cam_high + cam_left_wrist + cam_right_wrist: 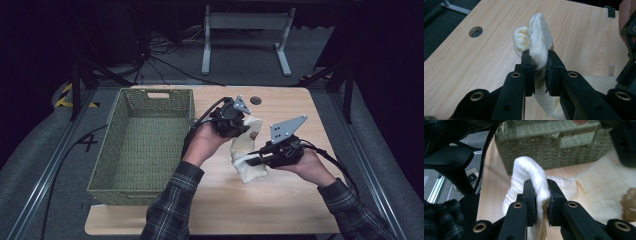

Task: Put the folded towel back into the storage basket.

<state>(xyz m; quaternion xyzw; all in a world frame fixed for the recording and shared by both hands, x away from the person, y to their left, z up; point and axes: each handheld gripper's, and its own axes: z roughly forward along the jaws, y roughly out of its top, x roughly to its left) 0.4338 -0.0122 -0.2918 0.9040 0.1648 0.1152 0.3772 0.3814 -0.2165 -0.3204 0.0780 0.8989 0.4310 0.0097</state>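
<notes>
A cream fleece cloth (pixel 246 152) with a small brown mark hangs between both grippers above the wooden table (pixel 280 200). My left gripper (pixel 240 125) pinches its upper far edge; in the left gripper view the cloth (pixel 537 40) bulges up out of the jaws, which are shut on it at the left gripper (pixel 540 72). My right gripper (pixel 250 161) holds the lower near edge from the right side. In the right gripper view a fold of the cloth (pixel 530 173) is clamped at the right gripper (pixel 541 200), and the rest spreads to the right with the brown mark (pixel 630 206).
A green woven basket (pixel 125 150), nothing inside it, stands on the left half of the table, close to the person's left forearm. A round cable hole (pixel 256 100) sits near the table's far edge. Dark floor, cables and a white desk frame (pixel 245 35) lie beyond.
</notes>
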